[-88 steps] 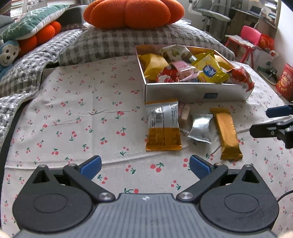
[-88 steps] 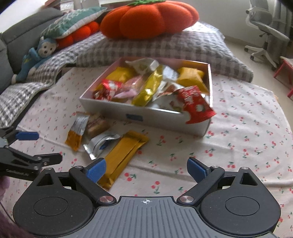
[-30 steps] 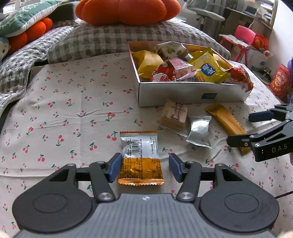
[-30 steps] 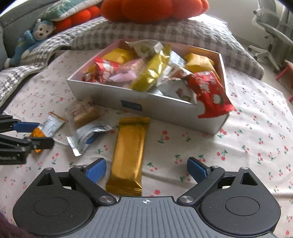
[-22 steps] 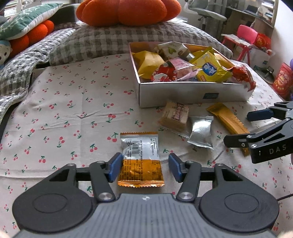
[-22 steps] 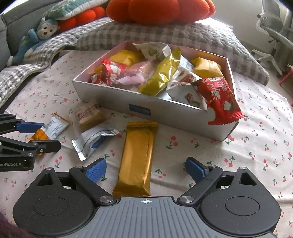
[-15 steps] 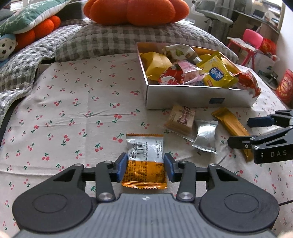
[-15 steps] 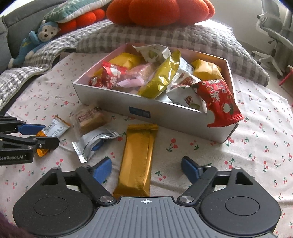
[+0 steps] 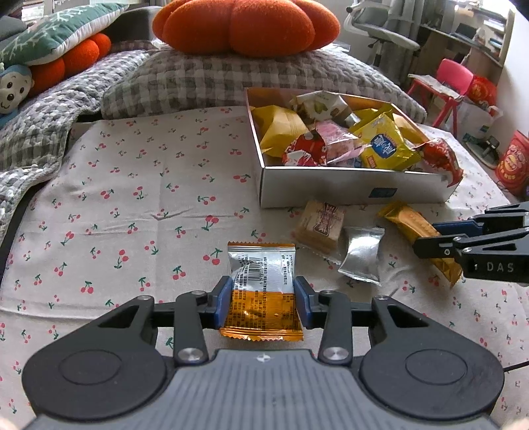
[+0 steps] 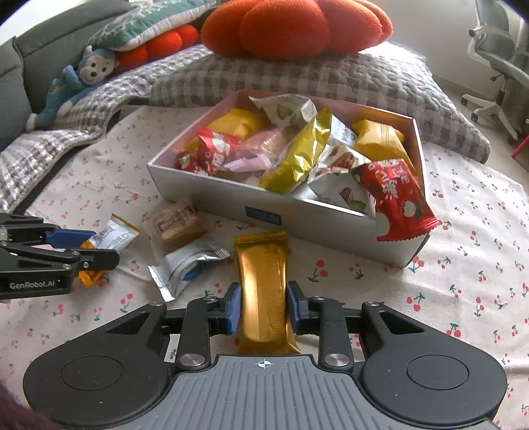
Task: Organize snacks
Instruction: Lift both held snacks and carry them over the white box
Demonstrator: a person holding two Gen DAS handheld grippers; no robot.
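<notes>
A white box (image 9: 350,190) full of snack packets stands on the cherry-print cloth; it also shows in the right wrist view (image 10: 297,211). My left gripper (image 9: 263,302) is shut on the orange-and-silver packet (image 9: 263,284), pads against both its sides, low over the cloth. My right gripper (image 10: 263,307) is shut on the long gold bar (image 10: 264,274), which points toward the box. A tan biscuit packet (image 9: 319,223) and a silver packet (image 9: 360,256) lie loose between the two grippers in front of the box.
A red packet (image 10: 395,200) hangs over the box's near right corner. A grey checked cushion (image 9: 231,81) with an orange pumpkin pillow (image 9: 246,24) lies behind the box. A monkey toy (image 10: 77,82) sits far left on the blanket.
Both grippers have closed: the left onto the orange-and-silver packet, the right onto the gold bar. Before, both stood open around their packets.
</notes>
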